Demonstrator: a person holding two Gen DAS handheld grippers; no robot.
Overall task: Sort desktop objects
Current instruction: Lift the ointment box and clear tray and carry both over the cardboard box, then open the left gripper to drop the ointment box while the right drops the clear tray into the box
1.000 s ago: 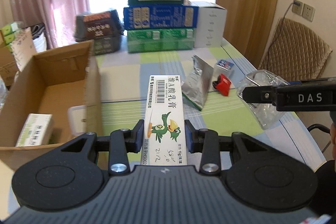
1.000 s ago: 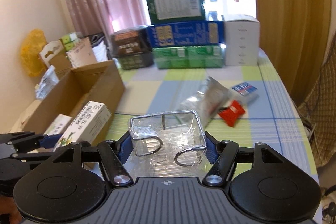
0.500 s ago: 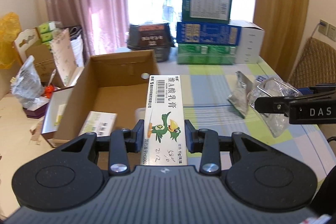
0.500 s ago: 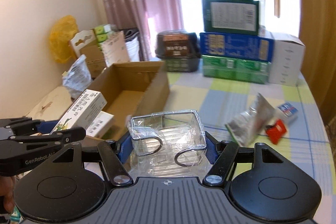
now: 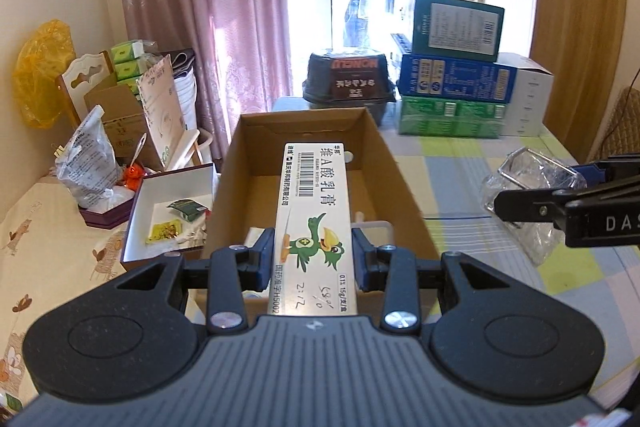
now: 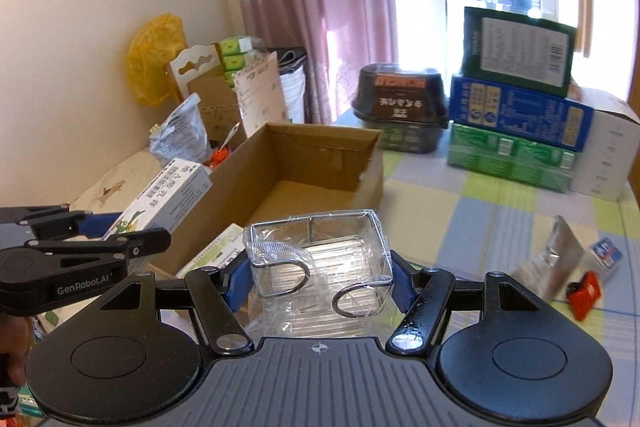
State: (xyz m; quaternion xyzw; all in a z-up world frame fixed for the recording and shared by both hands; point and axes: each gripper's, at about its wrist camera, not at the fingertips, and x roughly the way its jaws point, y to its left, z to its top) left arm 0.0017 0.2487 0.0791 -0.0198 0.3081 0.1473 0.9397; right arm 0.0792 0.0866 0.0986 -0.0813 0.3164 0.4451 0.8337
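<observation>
A long white ointment carton (image 5: pixel 316 219) printed with a green cartoon bird is clamped between the blue-padded fingers of the left gripper (image 5: pixel 314 259), held lengthwise in the air above the near end of an open cardboard box (image 5: pixel 376 147). The right gripper (image 6: pixel 320 277) is clenched on a wire rack wrapped in clear plastic (image 6: pixel 320 259), its two metal hooks facing the camera, and holds it just over the near right corner of the same box. Seen from the left wrist, the rack sits just right of the box, above the checked tablecloth (image 5: pixel 460 167).

Inside the box, a pale carton with green print (image 6: pixel 216 251) lies against the near wall; the far floor of the box is bare.

Right of the box on the cloth lie a crumpled silver foil pouch (image 6: pixel 556 247), a small red object (image 6: pixel 584 293) and a small white-and-blue packet (image 6: pixel 606 253). Beyond the far end of the box stand two stacked black food tubs (image 5: pixel 346 79) and, beside them, a pile of green, blue and dark green cartons (image 5: pixel 454 83) with a white box (image 5: pixel 528 103) at its right.

Left of the box, a shallow white-lined tray (image 5: pixel 168 203) holds small sachets, and behind it are paper bags, a plastic packet and a yellow bag (image 5: pixel 40 75) against the wall. A pink patterned curtain (image 5: pixel 200 7) hangs at the bright window.
</observation>
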